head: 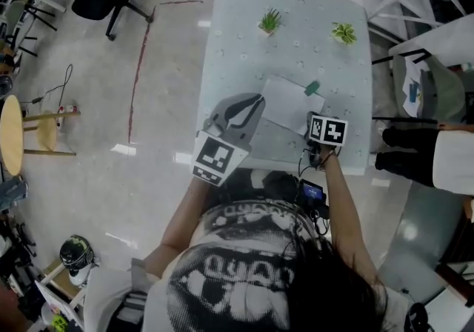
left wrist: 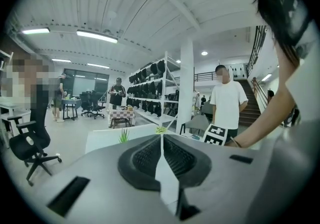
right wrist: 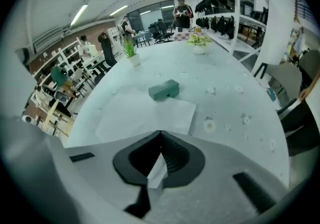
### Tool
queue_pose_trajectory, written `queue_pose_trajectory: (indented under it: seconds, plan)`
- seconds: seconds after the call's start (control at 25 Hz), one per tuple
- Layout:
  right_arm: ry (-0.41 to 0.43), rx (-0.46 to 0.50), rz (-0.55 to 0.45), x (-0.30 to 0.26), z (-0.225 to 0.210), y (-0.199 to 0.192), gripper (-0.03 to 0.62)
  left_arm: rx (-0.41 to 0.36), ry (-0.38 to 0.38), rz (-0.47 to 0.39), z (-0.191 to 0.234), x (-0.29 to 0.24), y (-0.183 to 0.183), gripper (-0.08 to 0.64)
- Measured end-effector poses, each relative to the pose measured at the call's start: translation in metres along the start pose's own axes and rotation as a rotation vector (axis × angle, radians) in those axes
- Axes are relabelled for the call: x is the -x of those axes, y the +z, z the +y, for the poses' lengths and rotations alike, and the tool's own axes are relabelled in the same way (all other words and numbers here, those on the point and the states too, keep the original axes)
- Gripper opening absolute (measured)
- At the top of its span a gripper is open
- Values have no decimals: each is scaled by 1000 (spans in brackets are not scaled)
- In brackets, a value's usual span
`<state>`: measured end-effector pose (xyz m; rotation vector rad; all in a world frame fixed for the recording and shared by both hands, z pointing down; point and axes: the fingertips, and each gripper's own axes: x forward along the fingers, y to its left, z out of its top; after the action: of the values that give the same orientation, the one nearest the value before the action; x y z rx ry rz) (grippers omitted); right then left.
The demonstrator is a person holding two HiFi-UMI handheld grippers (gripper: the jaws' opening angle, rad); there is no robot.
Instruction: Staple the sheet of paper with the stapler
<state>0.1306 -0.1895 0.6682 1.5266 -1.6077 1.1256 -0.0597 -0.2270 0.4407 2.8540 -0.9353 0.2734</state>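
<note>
**Jaws pinched shut on the sheet of paper [head: 290, 104], both sides**

Lower middle of the left gripper view: left gripper [left wrist: 161, 140], pads pressed together on a thin white strip of the sheet, seen edge-on. Lower middle of the right gripper view: right gripper [right wrist: 160, 137], likewise closed, with a small white corner of paper caught between the pads. Centre of the head view: left gripper at the sheet's left edge, right gripper at its lower right corner. Just beyond the right jaws, the rest of the sheet lying flat on the pale table [head: 237, 34]. At the sheet's far corner and touching it, the green stapler [right wrist: 164, 89], in neither grip. Farther up the table, well apart from the sheet, two small potted plants [head: 270, 21] [head: 344, 32]. Past the table edge, across the middle of the left gripper view: shelving [left wrist: 165, 93], office chairs [left wrist: 30, 143] and several people [left wrist: 227, 103] standing.
</note>
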Motion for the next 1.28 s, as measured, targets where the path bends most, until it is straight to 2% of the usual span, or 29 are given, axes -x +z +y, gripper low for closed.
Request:
queue_pose_trajectory:
  seconds: [0.24, 0.4, 0.52, 0.6, 0.68, 0.8, 0.88, 1.08, 1.28]
  plan:
    - [-24, -137, 1, -5, 3, -16, 2, 8, 44, 9, 13, 5, -4, 12]
    - [-21, -157, -17, -2, 3, -12, 2, 7, 54, 9, 16, 6, -3, 12]
    - [31, -156, -101, 15, 3, 11, 2, 6, 53, 3, 14, 6, -1, 12]
    - [86, -84, -149, 25, 6, 39, 0, 9, 50, 0, 13, 5, -1, 12]
    - [139, 45, -147, 25, 8, 66, 0, 11, 44, 0, 11, 3, -2, 12]
    - [167, 231, -55, 12, 8, 90, 0, 16, 28, -3, 3, 0, -3, 12]
    - [181, 316, 33, 3, 10, 93, 0, 21, 17, -5, -2, 0, -3, 12]
    - [193, 467, 205, -15, 16, 81, 0, 38, 18, -7, -4, 2, -5, 12]
    - [210, 548, 314, -21, 20, 78, 0, 58, 46, -5, 6, 5, -12, 12]
